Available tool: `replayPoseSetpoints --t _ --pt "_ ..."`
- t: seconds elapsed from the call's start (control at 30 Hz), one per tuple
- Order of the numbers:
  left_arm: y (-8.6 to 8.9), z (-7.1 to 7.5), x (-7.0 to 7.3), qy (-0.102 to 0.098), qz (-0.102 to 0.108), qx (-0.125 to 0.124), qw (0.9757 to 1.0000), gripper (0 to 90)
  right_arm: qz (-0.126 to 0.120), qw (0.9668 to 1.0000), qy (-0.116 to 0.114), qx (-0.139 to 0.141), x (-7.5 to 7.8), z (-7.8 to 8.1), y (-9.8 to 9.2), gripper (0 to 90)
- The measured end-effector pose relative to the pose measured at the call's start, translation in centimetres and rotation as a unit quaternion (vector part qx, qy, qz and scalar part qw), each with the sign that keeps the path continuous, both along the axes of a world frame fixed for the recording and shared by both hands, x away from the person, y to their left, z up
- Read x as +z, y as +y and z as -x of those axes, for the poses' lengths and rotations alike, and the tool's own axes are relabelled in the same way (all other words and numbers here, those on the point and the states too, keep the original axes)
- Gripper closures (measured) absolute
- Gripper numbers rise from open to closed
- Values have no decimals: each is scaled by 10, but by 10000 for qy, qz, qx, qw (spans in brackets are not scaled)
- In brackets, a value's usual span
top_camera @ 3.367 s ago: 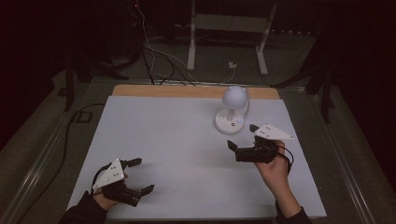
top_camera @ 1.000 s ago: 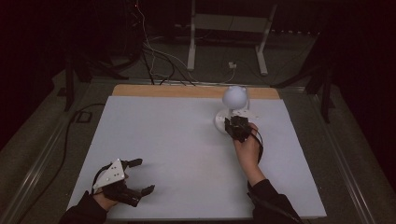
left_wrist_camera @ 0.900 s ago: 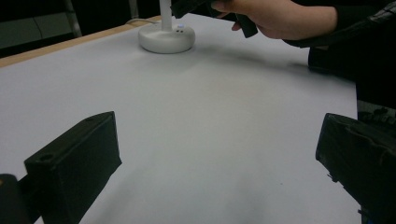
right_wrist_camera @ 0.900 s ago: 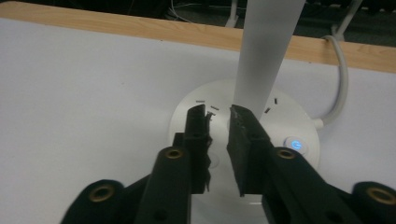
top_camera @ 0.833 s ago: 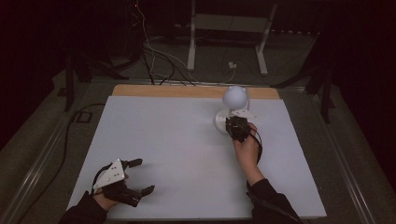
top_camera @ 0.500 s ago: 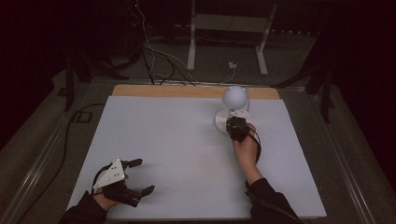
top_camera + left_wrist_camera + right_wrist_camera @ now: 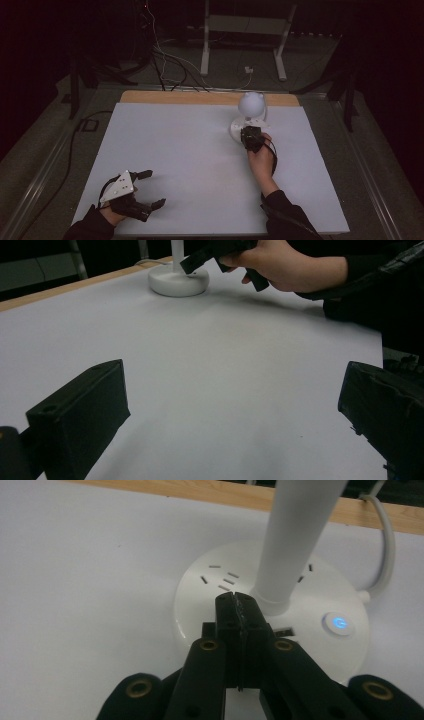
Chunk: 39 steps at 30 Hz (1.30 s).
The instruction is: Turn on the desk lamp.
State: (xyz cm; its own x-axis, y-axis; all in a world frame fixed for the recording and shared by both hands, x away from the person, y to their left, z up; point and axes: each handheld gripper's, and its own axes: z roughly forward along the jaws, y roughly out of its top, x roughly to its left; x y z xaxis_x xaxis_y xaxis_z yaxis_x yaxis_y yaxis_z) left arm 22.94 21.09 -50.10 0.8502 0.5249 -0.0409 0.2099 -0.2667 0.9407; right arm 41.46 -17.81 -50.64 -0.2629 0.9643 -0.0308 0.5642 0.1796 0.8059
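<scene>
A white sheet [image 7: 190, 165] covers most of the bench [image 7: 210, 97], whose wooden top shows as a strip along the far edge. Beyond that edge, cables [image 7: 170, 65] lie on the dark floor beside a white stand [image 7: 240, 30].

A white lamp [image 7: 247, 117] stands near the far edge, right of the middle, with a round base [image 7: 280, 615], a stem [image 7: 295, 535] and a globe head [image 7: 251, 102]. In the right gripper view the base shows small slots, a lit blue button [image 7: 337, 622] on its right part, and a white cord [image 7: 385, 545] running off toward the wooden strip.

The right hand [image 7: 262, 160] reaches in from the near edge and holds the right gripper [image 7: 251, 137] over the near side of the base. Its jaws are pressed together with nothing between them, the tips just in front of the foot of the stem; whether they touch the base I cannot tell.

The left gripper [image 7: 145, 190] sits at the near left corner, held in the left hand [image 7: 112, 215], well apart from the lamp. Its jaws stand wide apart over bare sheet, holding nothing.
</scene>
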Motion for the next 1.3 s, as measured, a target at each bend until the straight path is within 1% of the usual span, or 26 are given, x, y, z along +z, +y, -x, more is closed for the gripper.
replayPoseSetpoints --t 0.07,0.3,0.53,0.63,0.67,0.7,0.77,0.83,0.97,1.0,1.07,1.17,1.23,1.3 --pt "0 0 0 -1 17 3 10000 3 82 10000 -27 15 -1 0 2 900" --pt "0 0 0 10 2 -4 10000 3 46 10000 -22 -3 -3 -1 1 900" --pt "0 0 0 11 -10 0 10000 3 89 9999 -65 26 -4 1 2 900" --pt "0 0 0 1 -27 -6 10000 3 137 9999 -95 17 -5 1 3 900" --pt "-1 0 0 12 -28 -10 10000 3 189 9998 -111 26 -5 2 3 900" --pt "-1 0 0 11 -37 -12 10000 3 183 9998 -100 8 -5 2 4 900" --pt "-1 0 0 6 -38 -14 10000 3 255 9996 -148 0 -5 2 5 900" --pt "-1 0 0 8 -7 -9 10000 3 314 9994 -163 -1 -6 1 6 900" --pt "-1 0 0 3 -28 -10 10000 3 156 9999 -56 -30 -4 0 5 900" --pt "0 0 0 4 2 -9 10000 3 112 9999 -79 -35 -3 0 4 900" --pt "0 0 0 9 -6 -5 10000 3 4 9999 -127 0 1 3 2 900" --pt "0 0 0 2 -23 -16 10000 3 -35 9998 -157 81 8 6 1 900" --pt "-1 0 0 8 3 -15 10000 3 -121 9997 -187 126 12 8 0 886" --pt "0 0 0 4 -18 -10 10000 3 -223 9994 -216 148 16 12 -1 873"
